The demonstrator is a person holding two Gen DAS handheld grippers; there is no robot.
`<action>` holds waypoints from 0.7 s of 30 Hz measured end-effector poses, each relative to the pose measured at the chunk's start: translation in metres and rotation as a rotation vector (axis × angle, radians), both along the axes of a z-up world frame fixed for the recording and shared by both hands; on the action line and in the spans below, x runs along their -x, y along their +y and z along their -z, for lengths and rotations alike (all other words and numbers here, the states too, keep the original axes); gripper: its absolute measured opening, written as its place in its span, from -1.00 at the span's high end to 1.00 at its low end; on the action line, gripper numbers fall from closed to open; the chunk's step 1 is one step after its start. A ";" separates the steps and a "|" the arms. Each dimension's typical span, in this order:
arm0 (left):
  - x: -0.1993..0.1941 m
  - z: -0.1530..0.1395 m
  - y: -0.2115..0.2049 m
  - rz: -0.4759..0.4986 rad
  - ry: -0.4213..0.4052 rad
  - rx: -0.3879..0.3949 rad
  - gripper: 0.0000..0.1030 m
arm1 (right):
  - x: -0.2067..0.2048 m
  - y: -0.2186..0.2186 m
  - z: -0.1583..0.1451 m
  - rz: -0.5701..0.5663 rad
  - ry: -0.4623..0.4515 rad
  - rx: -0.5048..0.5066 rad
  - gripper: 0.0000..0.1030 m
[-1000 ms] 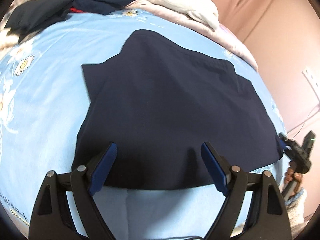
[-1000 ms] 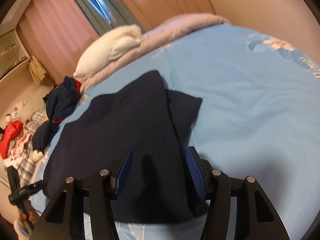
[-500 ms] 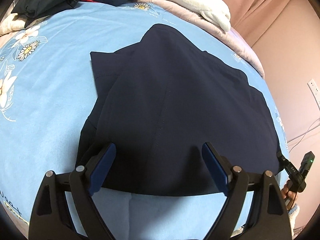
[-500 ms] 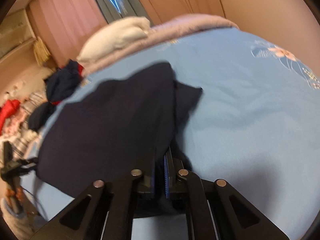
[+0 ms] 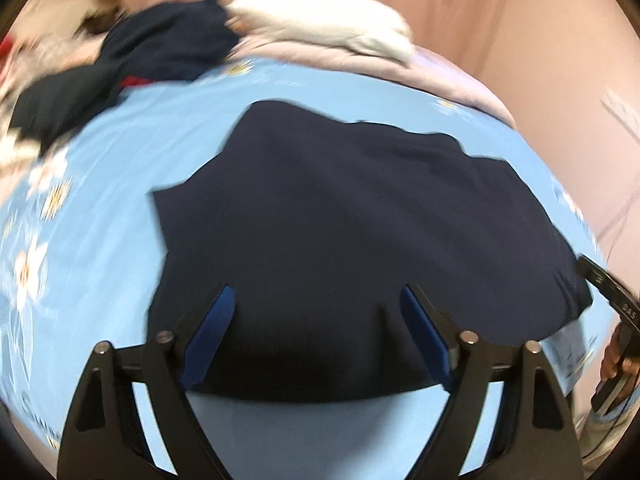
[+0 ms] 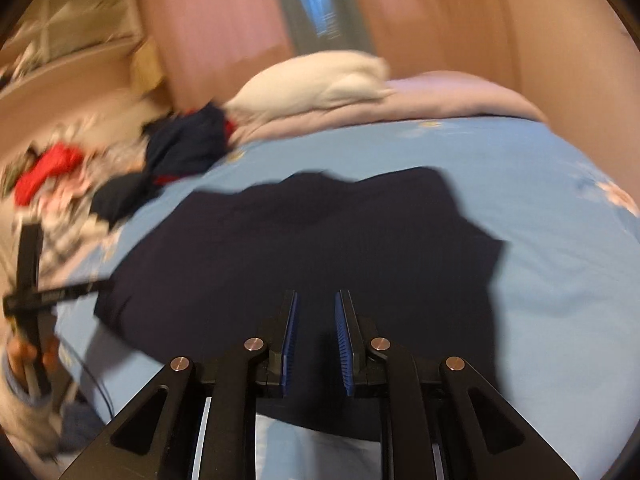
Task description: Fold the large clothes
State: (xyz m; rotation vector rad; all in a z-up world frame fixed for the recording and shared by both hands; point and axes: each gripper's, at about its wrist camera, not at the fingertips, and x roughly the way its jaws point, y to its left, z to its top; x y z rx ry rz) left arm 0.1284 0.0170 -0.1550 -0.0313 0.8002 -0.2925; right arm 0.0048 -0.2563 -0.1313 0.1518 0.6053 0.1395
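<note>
A dark navy garment (image 5: 360, 220) lies partly folded and flat on the light blue flowered bed sheet (image 5: 100, 220). My left gripper (image 5: 316, 290) hovers over its near hem, jaws wide and closing a little, with the cloth below them and nothing pinched. In the right wrist view the same garment (image 6: 320, 240) fills the middle. My right gripper (image 6: 317, 294) is over its near edge with its jaws opening. A narrow gap shows between the blue pads and no cloth is pressed in it. Both views are blurred by motion.
A heap of dark and red clothes (image 5: 160, 52) sits at the far left of the bed. A white pillow (image 5: 328, 28) rests on a pink quilt (image 5: 460, 80) at the head. More clothes, some red (image 6: 48, 168), lie beyond. A pink wall (image 5: 560, 60) is close on the right.
The right gripper went from half open to shut, and its pads have now parted slightly; it drew back and rolled. The left gripper pulled back and rolled too, staying wide.
</note>
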 end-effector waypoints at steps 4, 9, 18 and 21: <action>-0.005 0.012 -0.020 0.080 -0.011 -0.047 -0.51 | -0.022 0.031 0.024 -0.059 0.081 0.060 0.66; -0.023 0.049 -0.017 0.109 0.092 -0.051 -0.57 | -0.032 0.039 0.038 -0.084 0.164 0.089 0.66; -0.019 0.024 0.013 0.040 0.042 0.011 -0.55 | -0.067 0.019 -0.001 -0.101 0.114 -0.022 0.66; -0.028 0.028 0.032 -0.027 0.057 0.032 -0.55 | -0.104 0.018 -0.005 -0.063 0.112 -0.014 0.66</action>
